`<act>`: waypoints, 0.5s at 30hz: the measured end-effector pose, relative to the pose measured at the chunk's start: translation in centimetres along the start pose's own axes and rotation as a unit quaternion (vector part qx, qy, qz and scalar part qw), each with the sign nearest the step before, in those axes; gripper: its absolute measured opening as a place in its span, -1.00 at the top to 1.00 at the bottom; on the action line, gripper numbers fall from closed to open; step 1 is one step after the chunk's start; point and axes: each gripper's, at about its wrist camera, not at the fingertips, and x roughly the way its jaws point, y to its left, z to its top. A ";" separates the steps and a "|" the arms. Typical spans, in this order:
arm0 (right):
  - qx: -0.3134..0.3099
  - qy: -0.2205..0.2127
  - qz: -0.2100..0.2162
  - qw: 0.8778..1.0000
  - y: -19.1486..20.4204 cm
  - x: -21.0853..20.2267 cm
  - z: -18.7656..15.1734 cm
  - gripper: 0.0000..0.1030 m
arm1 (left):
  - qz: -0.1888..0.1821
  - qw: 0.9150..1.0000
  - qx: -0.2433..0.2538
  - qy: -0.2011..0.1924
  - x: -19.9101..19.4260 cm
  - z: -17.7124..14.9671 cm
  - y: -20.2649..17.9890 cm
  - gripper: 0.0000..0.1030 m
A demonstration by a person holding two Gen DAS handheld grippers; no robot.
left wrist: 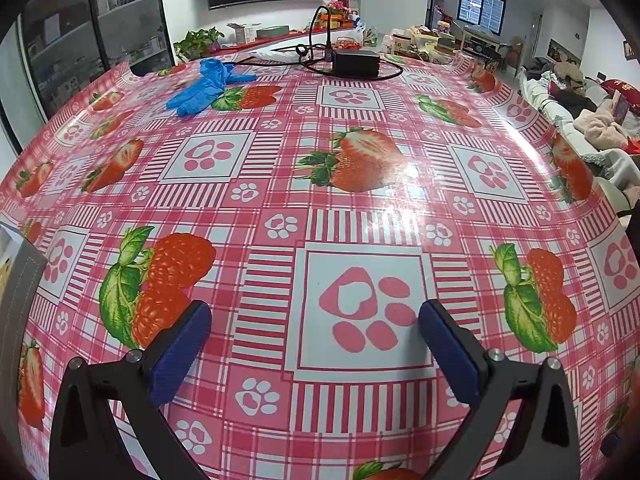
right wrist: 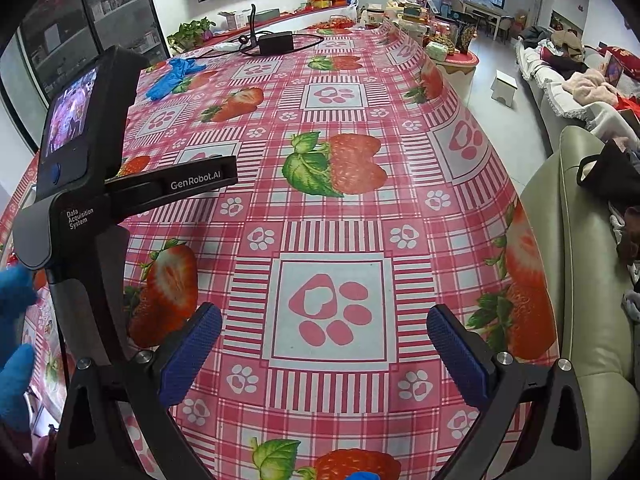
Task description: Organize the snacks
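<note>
Pink-and-white checked tablecloth (left wrist: 360, 216) under black grippers with blue pads

The cloth ahead of both grippers carries pink paw prints in white squares, striped pink bands, and red strawberries with green leaves. The left gripper (left wrist: 316, 344) and right gripper (right wrist: 324, 344) are black, their pads (left wrist: 180, 352) deep blue and finely textured. Far ahead of the left gripper lie bright blue gloves (left wrist: 204, 86) and a black box (left wrist: 356, 62) with black cable. To the right gripper's left, the other gripper's black body (right wrist: 80, 152) bears white lettering; a blue-gloved hand (right wrist: 14, 320) shows beside it.
</note>
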 end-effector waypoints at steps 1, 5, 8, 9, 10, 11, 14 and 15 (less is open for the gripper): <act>-0.001 0.000 0.000 1.000 0.0 -0.1 -0.2 -1.00 | 0.000 1.000 0.000 0.000 0.0 0.0 0.0 -1.00; -0.004 0.005 -0.004 1.000 0.3 0.4 -0.3 -1.00 | 0.000 1.000 0.000 0.000 0.0 0.0 0.0 -1.00; 0.001 0.012 -0.002 1.000 0.2 1.0 -0.6 -1.00 | 0.000 1.000 0.000 0.000 0.0 0.0 0.0 -1.00; 0.002 0.014 -0.002 1.000 0.3 1.3 -0.6 -1.00 | 0.000 1.000 0.000 0.000 0.0 0.0 0.0 -1.00; 0.002 0.018 -0.003 1.000 0.3 1.6 -0.8 -1.00 | 0.000 1.000 0.000 0.000 0.0 0.0 0.1 -1.00; 0.001 0.024 -0.005 1.000 0.4 1.9 -1.0 -1.00 | 0.000 1.000 0.000 0.000 0.0 0.0 0.1 -1.00; -0.020 0.023 -0.028 0.999 1.1 2.1 -1.4 -1.00 | -0.001 1.000 0.000 0.000 0.0 0.0 0.1 -1.00; -0.023 0.021 -0.031 0.999 1.2 2.0 -1.4 -1.00 | -0.001 1.000 0.000 0.000 0.0 0.0 0.1 -1.00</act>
